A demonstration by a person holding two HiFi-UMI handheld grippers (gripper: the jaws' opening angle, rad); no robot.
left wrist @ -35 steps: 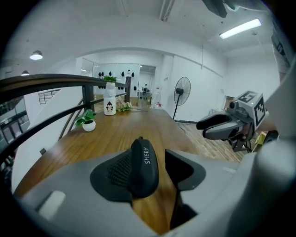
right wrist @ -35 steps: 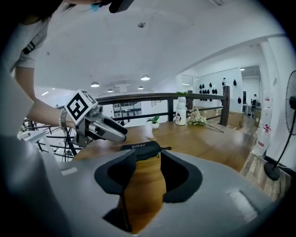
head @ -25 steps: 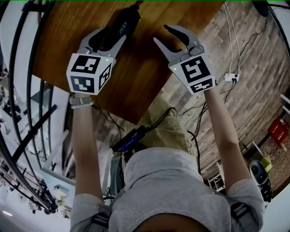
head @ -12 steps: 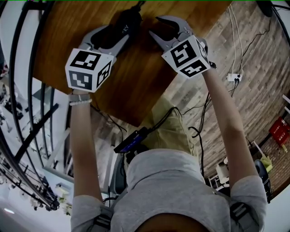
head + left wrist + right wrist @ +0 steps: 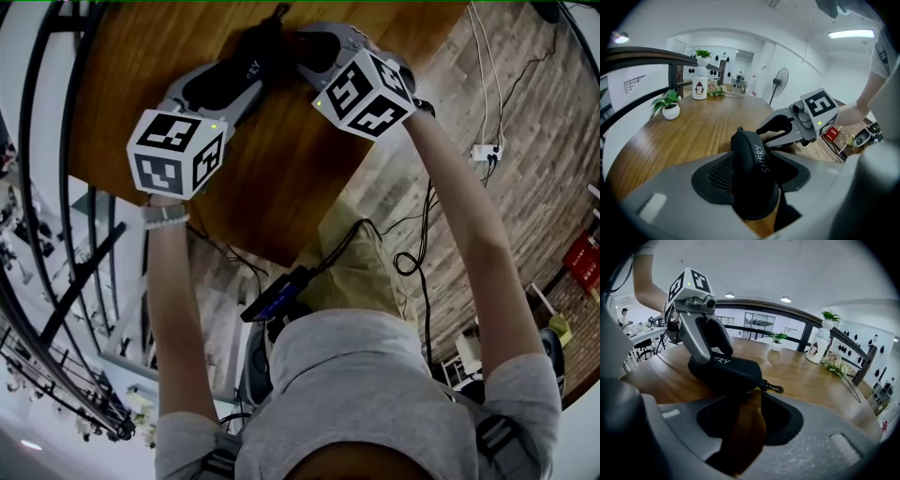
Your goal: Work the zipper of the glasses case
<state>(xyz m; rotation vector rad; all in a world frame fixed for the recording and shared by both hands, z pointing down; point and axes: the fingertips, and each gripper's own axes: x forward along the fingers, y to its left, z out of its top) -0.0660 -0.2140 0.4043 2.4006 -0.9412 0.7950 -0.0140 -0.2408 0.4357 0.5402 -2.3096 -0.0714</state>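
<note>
The glasses case (image 5: 724, 371) lay at the far side of the wooden table (image 5: 309, 169). The left gripper (image 5: 239, 73) straddled its near end with jaws that had just been opening; they stood wide, the case between them but apparently unpinched, presumably to brace it. The right gripper (image 5: 762, 136), jaws apart, just closing slightly and empty, stood right of the case's far end near the small clip (image 5: 774, 388), evidently lining up on the zipper.
</note>
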